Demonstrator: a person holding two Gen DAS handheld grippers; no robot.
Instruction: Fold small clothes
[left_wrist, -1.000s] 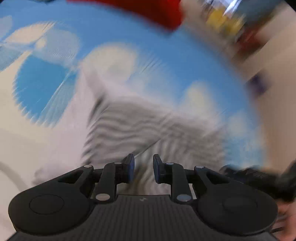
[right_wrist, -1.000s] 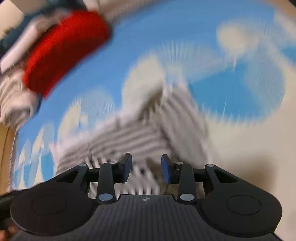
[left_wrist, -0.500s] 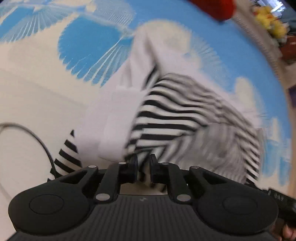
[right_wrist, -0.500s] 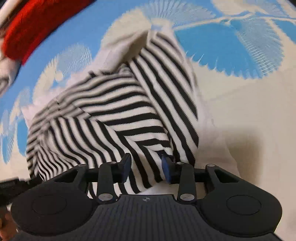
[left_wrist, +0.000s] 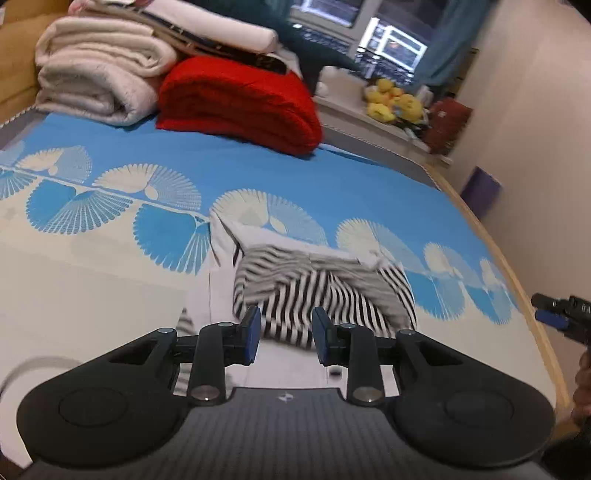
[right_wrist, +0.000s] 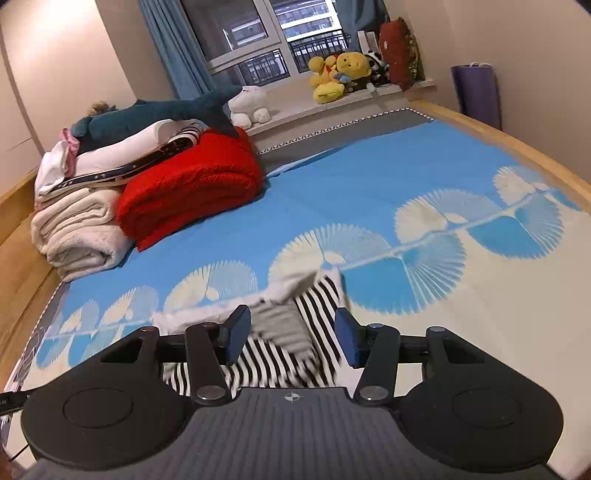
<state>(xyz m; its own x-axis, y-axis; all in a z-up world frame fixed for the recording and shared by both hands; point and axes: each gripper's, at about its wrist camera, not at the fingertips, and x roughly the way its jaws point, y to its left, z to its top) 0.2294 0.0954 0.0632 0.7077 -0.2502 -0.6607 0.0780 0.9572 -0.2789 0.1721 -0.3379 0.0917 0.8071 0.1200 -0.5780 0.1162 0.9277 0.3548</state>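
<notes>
A small black-and-white striped garment with white parts lies bunched in a loose fold on the blue and cream patterned bed sheet. My left gripper hovers above its near edge. Its jaws are opening, and the pads touch no cloth. In the right wrist view the same garment lies below my right gripper. Those jaws are opening wide too, with nothing pressed between them. The right gripper's tip also shows at the right edge of the left wrist view.
A folded red blanket and rolled white blankets are stacked at the far left of the bed, a shark plush on top. Yellow plush toys sit on the window sill. A wooden bed frame runs along the wall.
Both grippers have lifted up and back from the striped garment and their jaws have parted. The garment now lies on the sheet, and the far end of the room has come into view.
</notes>
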